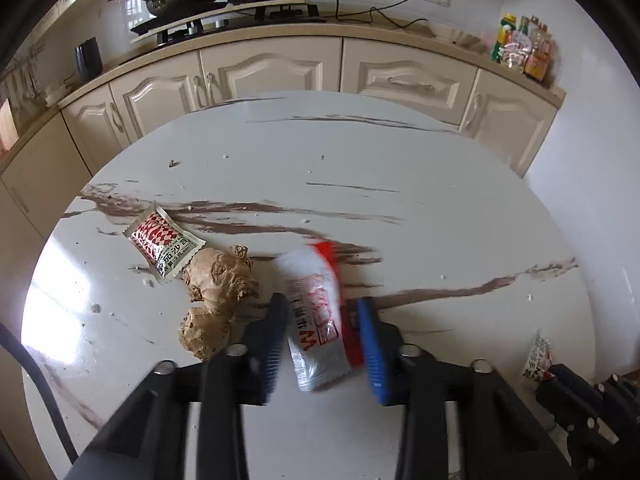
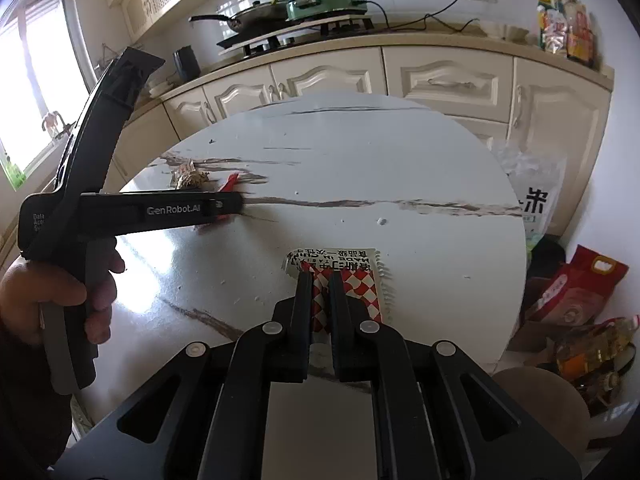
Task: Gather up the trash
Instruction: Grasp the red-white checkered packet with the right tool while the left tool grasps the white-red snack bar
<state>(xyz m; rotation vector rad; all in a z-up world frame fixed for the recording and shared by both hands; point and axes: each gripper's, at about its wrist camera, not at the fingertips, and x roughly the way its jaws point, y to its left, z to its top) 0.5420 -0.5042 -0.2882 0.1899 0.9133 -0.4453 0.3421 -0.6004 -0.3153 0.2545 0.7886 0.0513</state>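
The right gripper (image 2: 320, 280) angles down at the tabletop (image 2: 420, 168), its fingers pinching a red-checked sachet (image 2: 360, 280) near the front edge. The left gripper (image 1: 322, 316), gripped by a hand (image 2: 60, 292), also tilts down; its fingers straddle a red-and-white wrapper (image 1: 316, 312), though blur hides any contact. Ginger (image 1: 216, 284) and another sachet (image 1: 164, 244) lie just left.

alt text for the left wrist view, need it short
The left gripper straddles a red-and-white sachet on a round white marble-look table, jaws not visibly pressing it. To its left lie a ginger root and a red-checked packet; kitchen cabinets run behind.
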